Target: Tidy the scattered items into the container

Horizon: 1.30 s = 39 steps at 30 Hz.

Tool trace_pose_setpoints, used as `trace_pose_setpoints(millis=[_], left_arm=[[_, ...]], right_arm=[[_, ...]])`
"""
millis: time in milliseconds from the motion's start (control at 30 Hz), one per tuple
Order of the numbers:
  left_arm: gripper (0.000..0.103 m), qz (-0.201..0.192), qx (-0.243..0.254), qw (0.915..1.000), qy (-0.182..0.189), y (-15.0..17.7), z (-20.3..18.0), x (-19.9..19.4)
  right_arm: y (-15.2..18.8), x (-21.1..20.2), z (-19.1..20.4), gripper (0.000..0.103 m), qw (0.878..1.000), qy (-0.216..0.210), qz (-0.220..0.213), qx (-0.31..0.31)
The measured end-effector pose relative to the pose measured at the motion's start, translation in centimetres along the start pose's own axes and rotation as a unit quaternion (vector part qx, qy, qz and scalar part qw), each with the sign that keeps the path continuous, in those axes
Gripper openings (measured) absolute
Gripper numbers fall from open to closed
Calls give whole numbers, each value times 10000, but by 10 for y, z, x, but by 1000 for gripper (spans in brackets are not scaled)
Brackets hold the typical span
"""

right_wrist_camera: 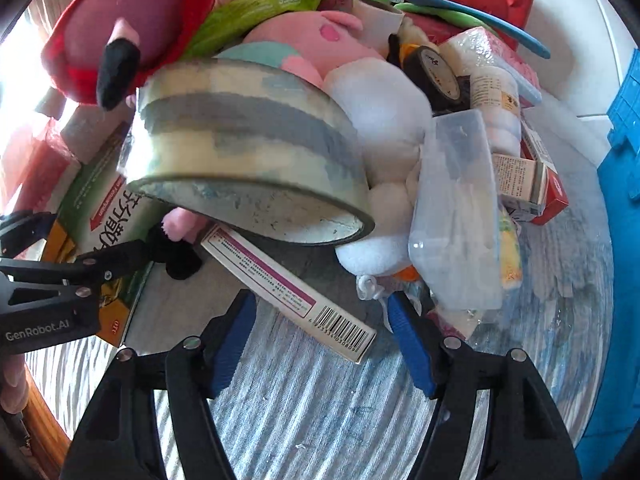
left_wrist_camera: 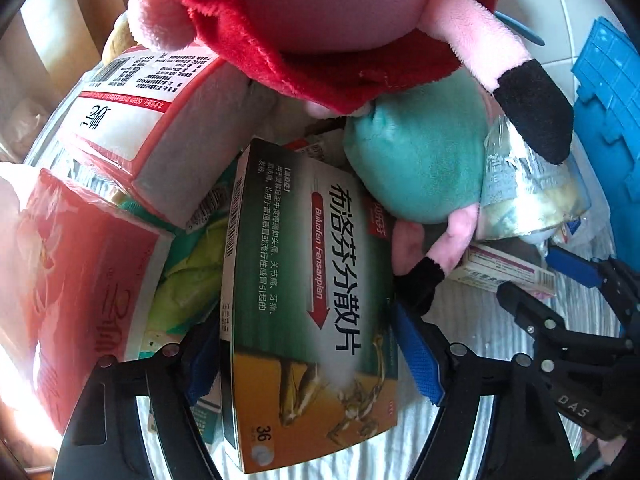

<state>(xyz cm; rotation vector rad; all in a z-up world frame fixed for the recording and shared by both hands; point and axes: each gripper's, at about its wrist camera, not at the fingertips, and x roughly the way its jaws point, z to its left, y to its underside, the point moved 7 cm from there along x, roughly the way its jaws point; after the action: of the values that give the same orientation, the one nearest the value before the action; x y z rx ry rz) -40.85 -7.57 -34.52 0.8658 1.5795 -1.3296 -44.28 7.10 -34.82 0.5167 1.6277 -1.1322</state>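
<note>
The left tongs (left_wrist_camera: 316, 364) straddle the green medicine box (left_wrist_camera: 312, 300) in the heap, pads beside it, grip not clearly closed. The right tongs (right_wrist_camera: 320, 340) hang released over a small carton (right_wrist_camera: 292, 292). Next: clench, lift toward the blue container (left_wrist_camera: 608, 100).

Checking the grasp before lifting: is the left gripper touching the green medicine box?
Cannot tell. In the left wrist view the green medicine box sits between the left gripper fingers, but neither blue pad shows plain contact.
</note>
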Motion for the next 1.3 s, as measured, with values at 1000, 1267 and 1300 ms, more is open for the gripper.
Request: trace_pose_setpoints(millis=[1000,1267,1300], left_arm=[[20,-161,311,9993,-122,7,-35,-60],[20,-223,286,9992,-150,10,-35,-78],[20,-218,261,9993,-145,8,-37,-75]], right_arm=[[58,-40,-28,20,9943,-825,381,563],[40,-85,-53,43,9943,-693,-133,802],[36,-88,-55,58,9942,-672,-167,825]])
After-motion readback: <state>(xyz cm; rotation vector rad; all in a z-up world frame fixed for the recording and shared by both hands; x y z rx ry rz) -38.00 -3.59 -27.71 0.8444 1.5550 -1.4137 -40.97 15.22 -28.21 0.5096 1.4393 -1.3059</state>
